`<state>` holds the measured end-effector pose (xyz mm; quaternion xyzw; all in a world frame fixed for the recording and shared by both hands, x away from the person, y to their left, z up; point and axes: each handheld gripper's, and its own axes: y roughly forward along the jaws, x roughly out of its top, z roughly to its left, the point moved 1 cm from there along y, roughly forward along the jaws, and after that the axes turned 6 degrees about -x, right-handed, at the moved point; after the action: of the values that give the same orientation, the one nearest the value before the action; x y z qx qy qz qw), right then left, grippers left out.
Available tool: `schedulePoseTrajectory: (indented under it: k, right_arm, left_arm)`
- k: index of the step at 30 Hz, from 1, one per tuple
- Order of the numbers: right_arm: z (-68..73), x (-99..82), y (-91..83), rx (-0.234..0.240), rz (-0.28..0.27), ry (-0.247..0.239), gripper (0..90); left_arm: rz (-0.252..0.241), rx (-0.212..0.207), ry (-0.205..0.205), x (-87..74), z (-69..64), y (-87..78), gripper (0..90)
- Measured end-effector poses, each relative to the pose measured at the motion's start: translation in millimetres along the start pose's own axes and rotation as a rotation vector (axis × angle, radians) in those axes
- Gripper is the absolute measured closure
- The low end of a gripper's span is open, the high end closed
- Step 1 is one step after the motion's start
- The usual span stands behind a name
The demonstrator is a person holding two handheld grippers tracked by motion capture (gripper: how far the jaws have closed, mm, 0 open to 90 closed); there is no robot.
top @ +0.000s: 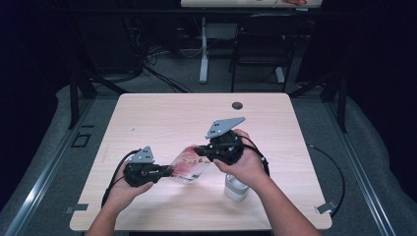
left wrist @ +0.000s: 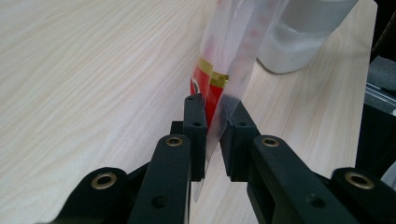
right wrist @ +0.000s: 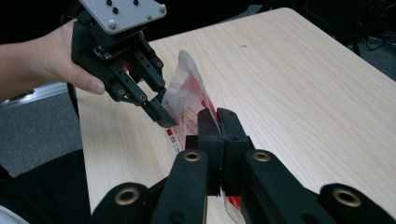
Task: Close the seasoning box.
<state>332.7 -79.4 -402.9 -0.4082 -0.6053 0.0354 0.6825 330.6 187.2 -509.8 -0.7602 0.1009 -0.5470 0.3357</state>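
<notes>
On the pale wood-grain desk (top: 162,113), which has rounded corners and a small dark round grommet (top: 237,105) near its far edge, the work sits toward the near middle. Beyond the desk stands a black folding chair (top: 265,42) on grey carpet. Near the person's right forearm, a squat translucent white plastic jar (top: 235,188) rests upright on the desk; in the left gripper view it appears just behind the bag. Between the two hands hangs a clear plastic bag with red and gold printing (top: 191,164), lifted off the desk surface and stretched roughly level from one gripper to the other. The right gripper (right wrist: 219,122), black with a grey three-cornered plate on top, has its jaws pressed tight together on one edge of the bag, the film pinched flat between the pads; in the high view it is at (top: 200,153), held in the person's right hand (top: 246,164). The left gripper (left wrist: 215,122) holds the opposite end: the bag's thin clear edge runs down between the jaws, lying against the left pad, while a narrow gap shows beside the other pad, so the jaws stand slightly parted and not clamping. In the high view this gripper is at (top: 167,171), held low by the left hand (top: 125,189).
</notes>
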Motion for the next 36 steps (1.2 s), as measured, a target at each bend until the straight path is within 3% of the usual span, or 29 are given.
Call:
schedulePoseTrajectory:
  k: [8, 10, 20, 36]
  right_arm:
    - [5.4, -5.0, 11.8, -0.029, 0.045, -0.039, 89.5]
    - [7.0, -6.2, 13.6, -0.034, 0.047, -0.056, 89.5]
    - [10.5, -4.4, 14.3, -0.019, 0.05, -0.071, 88.8]
    - [16.6, 2.7, 21.4, 0.027, 0.041, -0.063, 85.3]
  left_arm:
    - [0.034, 0.013, -0.02, -8.1, 4.9, 12.8, 78.1]
    - [0.024, 0.015, -0.028, -9.4, 5.8, 13.6, 76.4]
    - [0.005, 0.013, -0.025, -8.6, 2.9, 5.0, 66.1]
    - [-0.037, 0.015, -0.003, -2.6, -5.0, -10.5, 66.6]
